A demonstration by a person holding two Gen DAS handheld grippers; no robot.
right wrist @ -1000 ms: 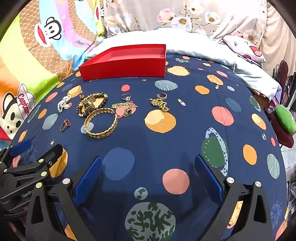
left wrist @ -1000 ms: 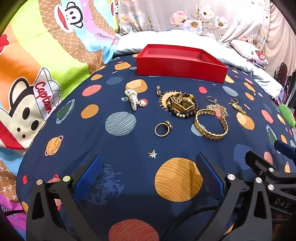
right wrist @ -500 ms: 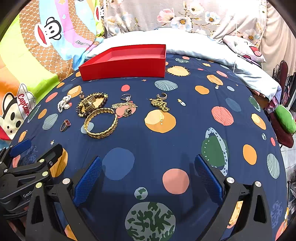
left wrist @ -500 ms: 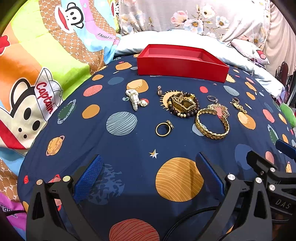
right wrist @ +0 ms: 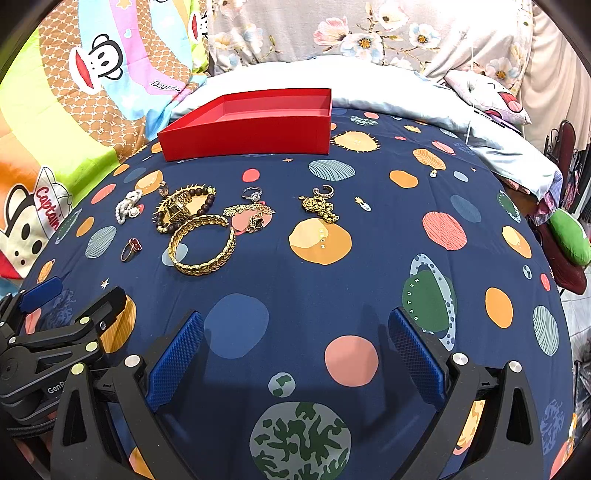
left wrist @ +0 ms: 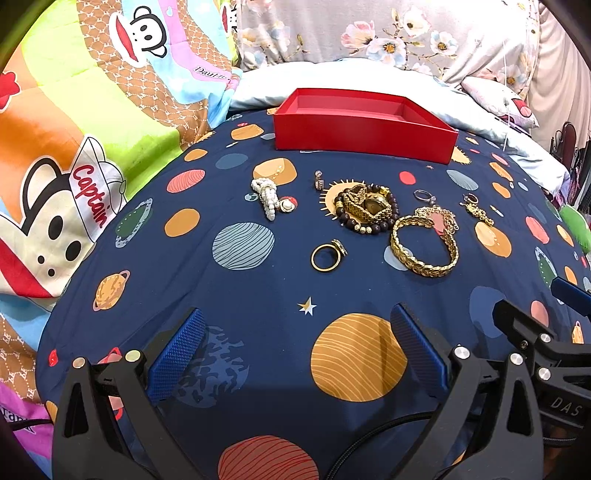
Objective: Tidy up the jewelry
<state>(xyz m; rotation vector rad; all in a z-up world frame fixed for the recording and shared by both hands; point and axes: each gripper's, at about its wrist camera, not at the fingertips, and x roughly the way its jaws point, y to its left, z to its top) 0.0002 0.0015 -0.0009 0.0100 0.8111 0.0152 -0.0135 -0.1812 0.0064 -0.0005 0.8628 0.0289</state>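
An empty red box (left wrist: 364, 127) (right wrist: 251, 125) sits at the far side of a navy planet-print sheet (left wrist: 258, 295). In front of it lie a pearl piece (left wrist: 267, 197), a gold ring (left wrist: 327, 254), a dark bead bracelet around a gold watch (left wrist: 367, 208), a wide gold bangle (left wrist: 424, 245) (right wrist: 203, 243), a silver ring (right wrist: 253, 192) and a gold chain (right wrist: 319, 206). My left gripper (left wrist: 295, 354) is open, well short of the gold ring. My right gripper (right wrist: 295, 354) is open too, over bare sheet, right of the bangle.
A cartoon-monkey quilt (left wrist: 74, 129) rises on the left. A white pillow (right wrist: 369, 81) and floral fabric (left wrist: 369, 33) lie behind the box. The sheet falls away at the right edge, where a green cushion (right wrist: 569, 238) lies. Each gripper shows in the other's view.
The left wrist view has crept slightly, so the jewelry sits a touch lower and farther right. The right gripper has held still. Both stay open.
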